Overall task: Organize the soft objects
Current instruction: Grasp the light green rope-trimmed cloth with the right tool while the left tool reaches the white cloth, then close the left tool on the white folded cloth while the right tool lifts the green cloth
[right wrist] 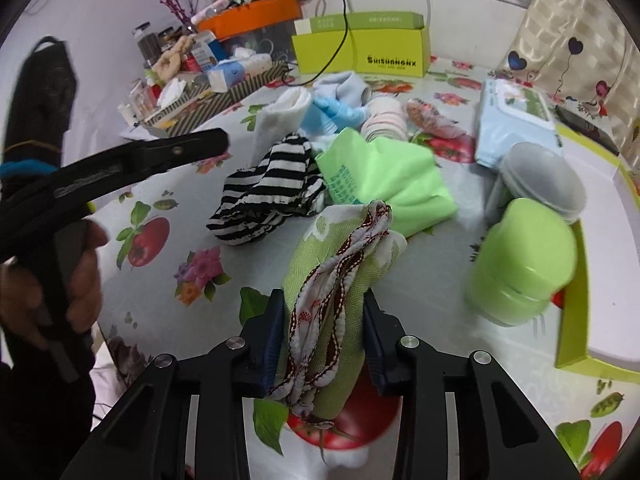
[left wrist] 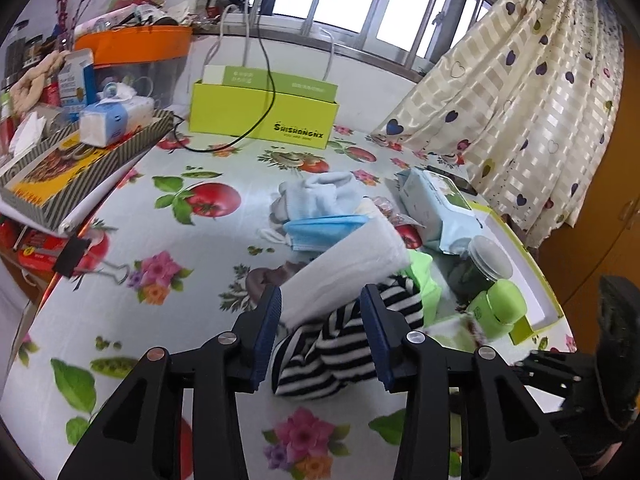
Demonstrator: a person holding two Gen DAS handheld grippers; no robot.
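Note:
My left gripper (left wrist: pixel 322 312) is shut on a white sock (left wrist: pixel 344 268) and holds it above a black-and-white striped sock (left wrist: pixel 332 356) on the table. My right gripper (right wrist: pixel 324 316) is shut on a green patterned cloth with red-white trim (right wrist: pixel 340 276). The striped sock (right wrist: pixel 268 188), the white sock (right wrist: pixel 280 116), a bright green cloth (right wrist: pixel 384 180), a light blue sock (right wrist: pixel 344 84), a blue face mask (left wrist: pixel 320 230) and a pink-striped sock (right wrist: pixel 384 120) lie in a pile at the table's middle.
A yellow-green box (left wrist: pixel 264 116) stands at the back. A wet-wipes pack (right wrist: pixel 516 120), a clear jar (right wrist: pixel 540 180) and a green jar (right wrist: pixel 520 268) sit by a white-lined tray (right wrist: pixel 608 240) at the right. Cluttered trays (left wrist: pixel 80 168) fill the left. A curtain (left wrist: pixel 520 100) hangs at the right.

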